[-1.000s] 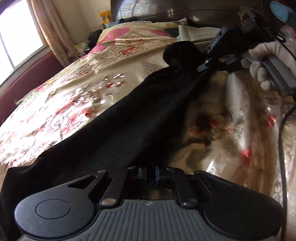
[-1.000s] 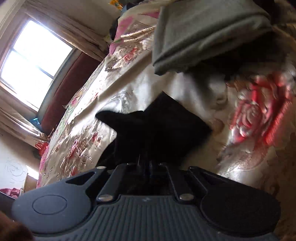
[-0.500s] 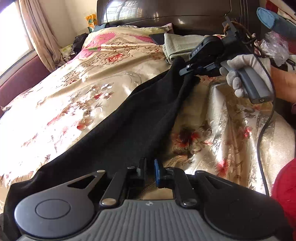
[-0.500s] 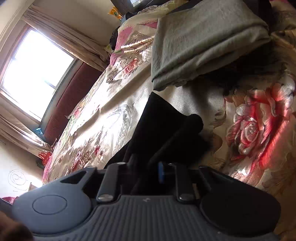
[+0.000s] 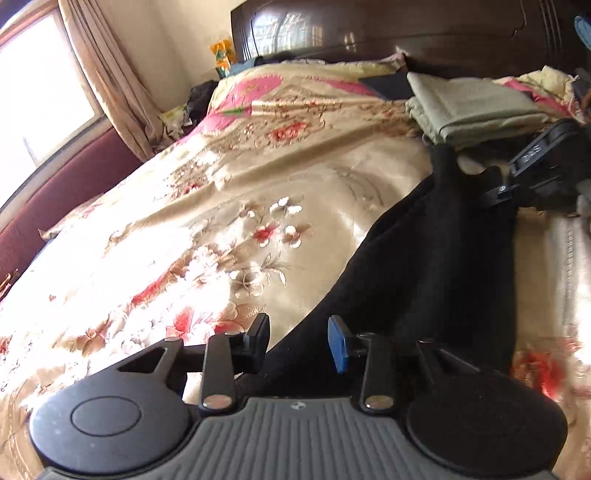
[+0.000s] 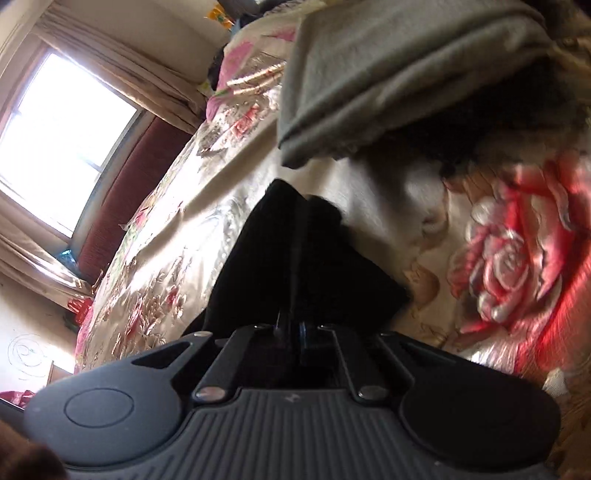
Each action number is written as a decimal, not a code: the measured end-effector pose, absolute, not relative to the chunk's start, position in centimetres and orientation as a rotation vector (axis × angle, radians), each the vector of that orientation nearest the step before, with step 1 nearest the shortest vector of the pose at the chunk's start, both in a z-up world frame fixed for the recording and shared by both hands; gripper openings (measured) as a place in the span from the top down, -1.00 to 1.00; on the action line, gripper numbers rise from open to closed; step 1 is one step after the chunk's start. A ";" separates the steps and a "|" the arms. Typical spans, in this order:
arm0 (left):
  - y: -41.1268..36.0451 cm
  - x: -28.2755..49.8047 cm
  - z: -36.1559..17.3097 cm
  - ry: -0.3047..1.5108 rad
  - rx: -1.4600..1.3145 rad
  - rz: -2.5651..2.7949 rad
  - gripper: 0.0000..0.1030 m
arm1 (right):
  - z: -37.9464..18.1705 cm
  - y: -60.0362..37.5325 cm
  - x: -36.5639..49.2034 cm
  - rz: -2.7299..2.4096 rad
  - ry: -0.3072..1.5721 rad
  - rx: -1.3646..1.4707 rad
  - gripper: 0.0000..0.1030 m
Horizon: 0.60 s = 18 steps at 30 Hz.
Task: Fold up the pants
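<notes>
Black pants lie in a long strip on the floral bedspread, running from the near edge up toward the right. My left gripper hovers over their near end. Its jaws are opening, and the cloth lies below the gap with neither pad pressing on it. My right gripper is shut on the far end of the pants, close to the folded cloth. In the right wrist view the pants bunch out ahead of the right gripper, whose fingers are clamped together on the fabric.
A folded grey-green cloth lies near the dark wooden headboard, just beyond the pants' far end. The same folded cloth fills the top of the right wrist view. A window with curtains and a maroon bench line the left side.
My left gripper's jaws have parted and let go of the pants, and the left hand has shifted sideways along the bed. My right gripper keeps its grip on the far end.
</notes>
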<state>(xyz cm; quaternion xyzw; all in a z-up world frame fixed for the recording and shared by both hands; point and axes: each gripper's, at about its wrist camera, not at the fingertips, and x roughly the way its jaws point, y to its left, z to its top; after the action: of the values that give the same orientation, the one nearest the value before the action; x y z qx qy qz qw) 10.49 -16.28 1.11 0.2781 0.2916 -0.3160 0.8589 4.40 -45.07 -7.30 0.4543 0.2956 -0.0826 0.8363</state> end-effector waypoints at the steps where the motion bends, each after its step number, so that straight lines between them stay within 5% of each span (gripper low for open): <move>1: -16.4 11.2 0.7 0.639 0.583 -0.677 0.03 | -7.5 -45.3 4.0 -0.170 0.612 0.990 0.85; 9: -17.5 12.8 -0.3 0.719 0.691 -0.812 0.03 | -7.6 -45.8 4.0 -0.122 0.622 0.975 0.80; 14: -18.4 13.6 -0.3 0.744 0.718 -0.824 0.58 | -7.2 -45.2 4.2 -0.124 0.613 0.979 0.82; 18: -17.7 13.6 0.9 0.692 0.729 -0.802 0.66 | -5.7 -44.9 4.2 -0.115 0.587 0.934 0.87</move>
<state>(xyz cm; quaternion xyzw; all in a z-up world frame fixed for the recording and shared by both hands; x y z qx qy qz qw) 13.60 -17.73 0.90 0.3400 0.3228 -0.3738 0.8003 4.18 -44.93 -5.74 0.4433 0.2786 -0.0546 0.8502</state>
